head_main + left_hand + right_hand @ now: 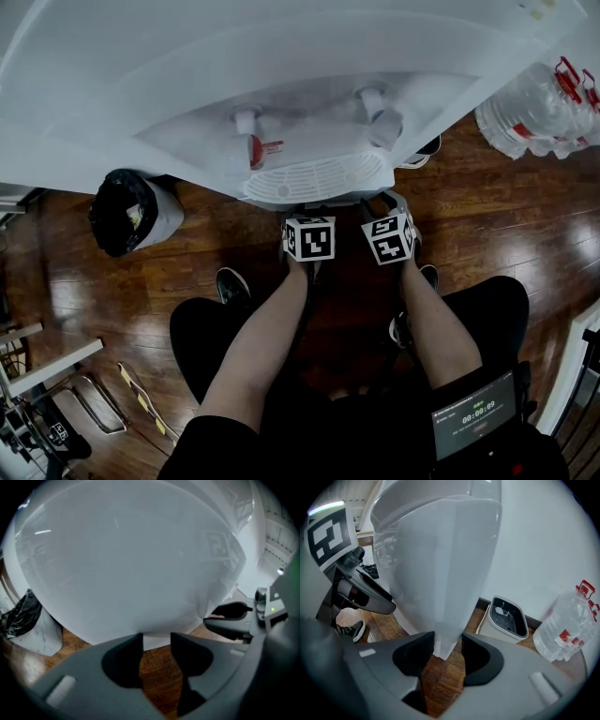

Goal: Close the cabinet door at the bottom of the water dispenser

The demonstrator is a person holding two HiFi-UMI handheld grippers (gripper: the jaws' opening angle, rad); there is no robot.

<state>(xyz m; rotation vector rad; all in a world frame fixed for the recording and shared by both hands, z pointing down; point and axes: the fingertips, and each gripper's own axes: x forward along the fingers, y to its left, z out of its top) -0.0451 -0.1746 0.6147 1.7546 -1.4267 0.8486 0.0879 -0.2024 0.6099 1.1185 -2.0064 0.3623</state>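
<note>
Gaping, both empty: left gripper (156, 639) before the water dispenser (131, 564); right gripper (447, 641), dispenser's lower corner framed between its jaws.

My left gripper (156, 641) was matt grey with black pads (124, 660), and my right gripper (447, 641) matched it. Each carried a marker cube (309, 238) patterned in black squares on white. At twelve o'clock the water dispenser (281, 75) was plain glossy white, with one red tap (255, 148) above a white slotted drip tray (314, 178). The floor (487, 225) was dark reddish-brown wood in planks. At ten o'clock a pale grey bin (167, 211) held a black bag (120, 211). At two o'clock clear water bottles (539, 103) bore red caps and red labels. A smaller white bin (508, 619) had a dark inside. A green light (273, 609) glowed on the right gripper's grey body.
</note>
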